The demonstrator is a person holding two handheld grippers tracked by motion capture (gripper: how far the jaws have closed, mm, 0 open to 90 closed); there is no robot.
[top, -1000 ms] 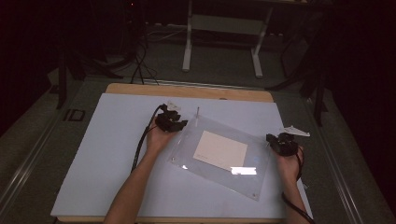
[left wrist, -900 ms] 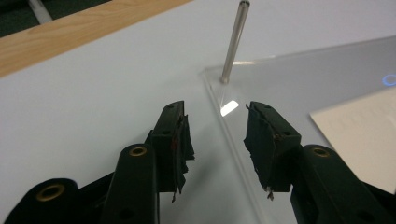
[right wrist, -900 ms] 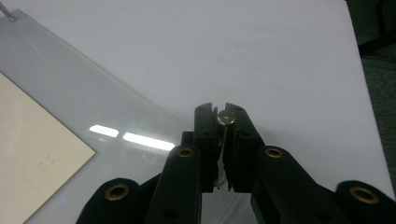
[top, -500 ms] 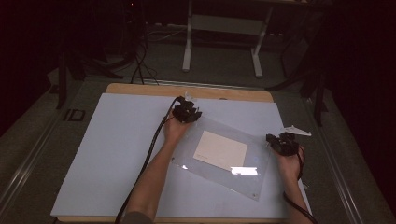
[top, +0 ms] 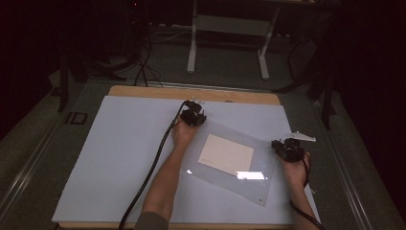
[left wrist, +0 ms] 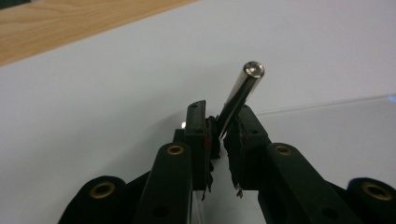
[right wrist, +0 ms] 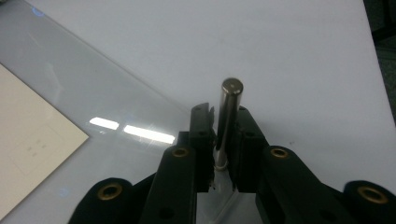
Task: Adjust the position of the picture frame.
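From my station I see a dim room: a grey floor (top: 230, 62) behind the bench (top: 191, 92), a white metal frame (top: 227, 45), cables (top: 143, 62) trailing.

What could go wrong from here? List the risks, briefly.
1. The left metal post leans sideways between the left gripper pads, which have just been closing on it; it might slip or twist out.
2. Each gripper grips a post at a corner of the clear sheet; uneven lifting could bend it or tip it.
3. The cream card lies on the sheet and may slide if it tilts, assuming it is loose. The right gripper holds its post straighter.
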